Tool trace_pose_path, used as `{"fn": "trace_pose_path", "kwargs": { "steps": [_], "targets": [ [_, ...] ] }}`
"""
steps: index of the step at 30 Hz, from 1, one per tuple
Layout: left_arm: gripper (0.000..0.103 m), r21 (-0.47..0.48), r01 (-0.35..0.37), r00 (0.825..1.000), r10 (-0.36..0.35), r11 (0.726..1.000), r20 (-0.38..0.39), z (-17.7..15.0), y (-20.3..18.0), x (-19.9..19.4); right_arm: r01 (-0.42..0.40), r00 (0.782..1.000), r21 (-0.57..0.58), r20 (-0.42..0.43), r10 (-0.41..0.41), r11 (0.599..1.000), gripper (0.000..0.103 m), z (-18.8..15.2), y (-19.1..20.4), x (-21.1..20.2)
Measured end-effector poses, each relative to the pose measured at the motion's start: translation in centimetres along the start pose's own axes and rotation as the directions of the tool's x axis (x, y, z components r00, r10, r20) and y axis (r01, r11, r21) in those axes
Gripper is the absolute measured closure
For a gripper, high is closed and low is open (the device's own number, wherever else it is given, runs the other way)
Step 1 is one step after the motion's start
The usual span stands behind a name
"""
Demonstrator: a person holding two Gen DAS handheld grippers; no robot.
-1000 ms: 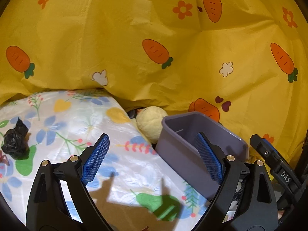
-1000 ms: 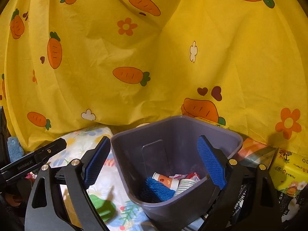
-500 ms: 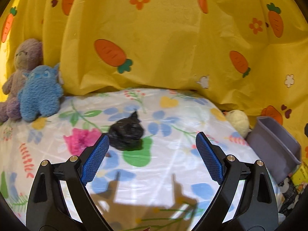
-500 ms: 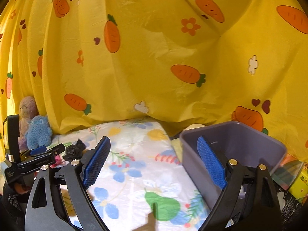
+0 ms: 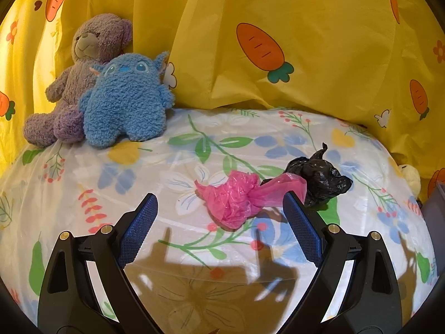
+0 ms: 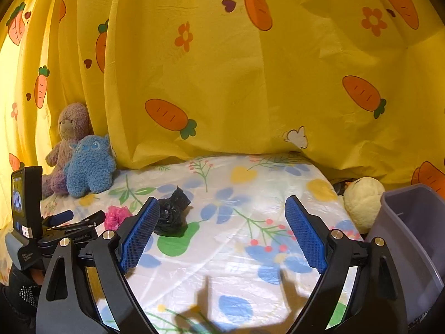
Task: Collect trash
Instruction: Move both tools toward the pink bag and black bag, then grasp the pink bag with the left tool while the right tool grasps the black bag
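2 crumpled plastic bags are lying on the flowered bench (image 5: 83, 194): a pink bag (image 5: 236, 197), thin and wrinkled with a loose tail, and a black bag (image 5: 319, 181), glossy and knotted to a point, touching it. The left gripper (image 5: 219, 228) is hovering with fingers wide, empty, before the pink bag. The right gripper (image 6: 222, 233) is also gaping, holding nothing. A grey bin (image 6: 411, 239) is sitting at the right.

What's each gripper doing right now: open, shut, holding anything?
Left gripper: open, empty; crumpled pink plastic bag lies ahead between its fingers, untouched.
Right gripper: open, empty; crumpled black plastic bag lies just past its left finger.
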State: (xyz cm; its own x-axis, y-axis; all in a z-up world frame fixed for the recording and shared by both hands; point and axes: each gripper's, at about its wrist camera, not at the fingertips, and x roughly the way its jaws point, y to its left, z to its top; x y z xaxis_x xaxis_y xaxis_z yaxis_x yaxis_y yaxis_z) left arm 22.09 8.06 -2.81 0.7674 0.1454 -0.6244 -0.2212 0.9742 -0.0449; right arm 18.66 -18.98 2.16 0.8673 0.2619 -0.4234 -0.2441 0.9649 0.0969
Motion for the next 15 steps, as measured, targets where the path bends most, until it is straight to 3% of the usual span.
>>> {"fn": "trace_pose_path", "kwargs": {
  "steps": [8,14,15],
  "targets": [
    [0.015,0.022,0.038,0.997,-0.037,0.999,-0.061,0.3,-0.2,3.1,-0.027,0.997,-0.018,-0.073,0.026,0.999,0.015,0.5,2.2,5.1],
    [0.026,-0.014,0.069,0.99,-0.07,0.998,-0.12,-0.3,0.4,5.3,-0.068,0.991,-0.038,-0.115,0.063,0.997,0.015,0.2,3.7,8.3],
    [0.032,-0.023,0.081,0.988,-0.084,0.996,-0.131,-0.5,0.4,5.6,-0.075,0.99,-0.035,-0.125,0.07,0.997,0.016,0.1,3.8,8.9]
  ]
}}
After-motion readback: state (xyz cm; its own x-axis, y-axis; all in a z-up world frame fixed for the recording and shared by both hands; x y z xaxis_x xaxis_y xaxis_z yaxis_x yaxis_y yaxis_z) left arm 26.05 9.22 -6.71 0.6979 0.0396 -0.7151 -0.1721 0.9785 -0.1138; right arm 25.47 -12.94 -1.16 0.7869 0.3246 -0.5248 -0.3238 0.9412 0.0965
